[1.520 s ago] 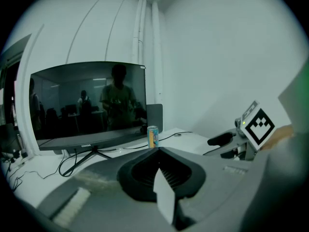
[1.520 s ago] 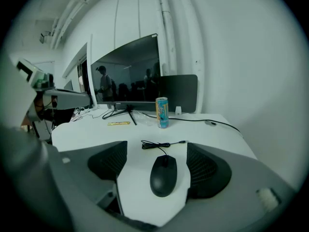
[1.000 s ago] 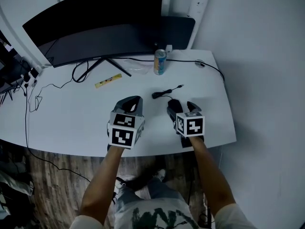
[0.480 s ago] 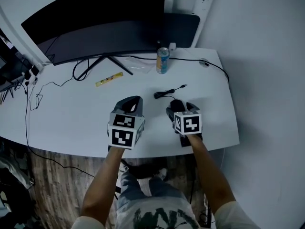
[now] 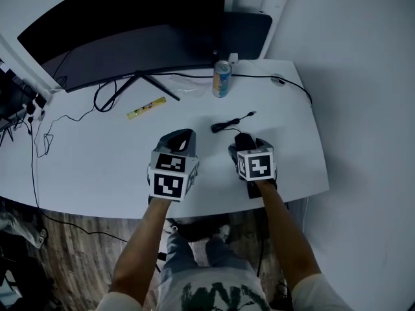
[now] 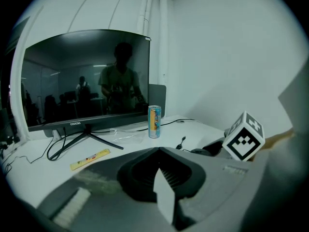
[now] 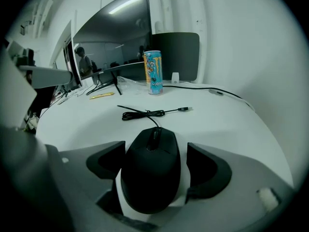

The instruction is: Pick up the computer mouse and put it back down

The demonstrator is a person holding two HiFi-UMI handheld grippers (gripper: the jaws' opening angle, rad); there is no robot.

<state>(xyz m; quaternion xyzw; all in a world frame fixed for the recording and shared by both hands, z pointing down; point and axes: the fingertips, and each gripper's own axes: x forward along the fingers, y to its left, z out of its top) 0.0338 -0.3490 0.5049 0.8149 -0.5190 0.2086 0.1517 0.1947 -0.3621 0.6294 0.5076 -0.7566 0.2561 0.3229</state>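
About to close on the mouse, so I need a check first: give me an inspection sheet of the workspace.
Surface: white table.
Job's things: black mouse between the right tool's jaws.
Clutter: drink can, yellow sachet, monitor at the back.
Grippers: left tool shut, empty; right tool open, astride the mouse.
Cables: mouse cable loosely coiled, plug free; another cable along the back edge.
Surroundings: wood floor, white wall.

Office workstation: a white desk (image 5: 91, 161) bearing a wide curved monitor (image 5: 130, 31) at upper left, a computer mouse (image 5: 241, 138) and loose cables (image 5: 220, 127); plain white walls.
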